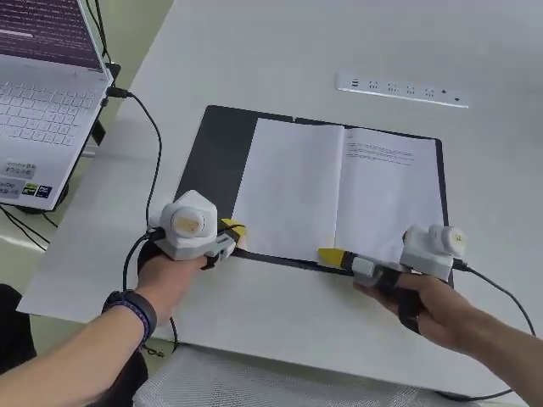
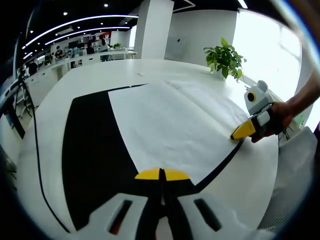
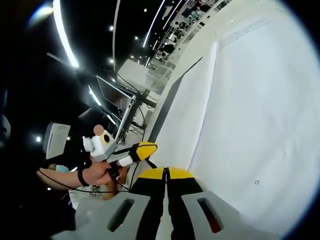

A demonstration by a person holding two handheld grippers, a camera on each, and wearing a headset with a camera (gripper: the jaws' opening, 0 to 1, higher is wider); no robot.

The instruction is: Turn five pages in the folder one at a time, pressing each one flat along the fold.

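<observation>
**Between turns: both grippers at the folder's near edge**

Far left, the laptop [image 1: 42, 93] sits clear of the work. My left gripper [image 1: 233, 229] rests at the near-left part of the folder [image 1: 212, 153], where the black cover meets the left page [image 1: 293, 186]. Its jaws are pressed together on nothing.

The folder lies open and flat on the white table [image 1: 280, 51], with the fold [image 1: 339, 186] running up its middle. My right gripper [image 1: 331, 256] lies at the near edge, its tip close to the fold. Its jaws are also clamped together, with nothing visible between them.

I judge this to be the start of a turn. Next I would open the right gripper and lift only the top sheet of the right page [image 1: 390, 195]. After carrying it across, I would run a tip along the fold. The power strip [image 1: 399, 89] lies beyond, well apart.
</observation>
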